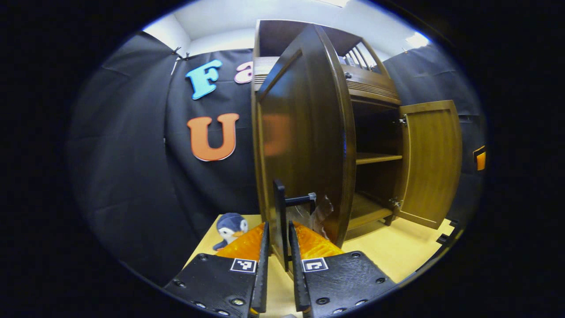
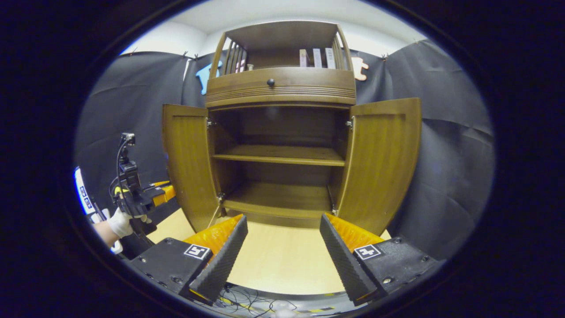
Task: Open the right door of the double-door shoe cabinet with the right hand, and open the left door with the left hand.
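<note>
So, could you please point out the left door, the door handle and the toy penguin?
left door (image 1: 304, 132), left gripper view, outer panel.
door handle (image 1: 280, 212), left gripper view, black upright bar.
toy penguin (image 1: 230, 227), left gripper view, its head.

Penguin plush toy (image 1: 231, 228) on pale tabletop (image 1: 397, 251), beside black cloth wall (image 1: 132, 176).

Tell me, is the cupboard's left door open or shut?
Open. The left door swings out from the cabinet, showing bare shelves inside.
</note>
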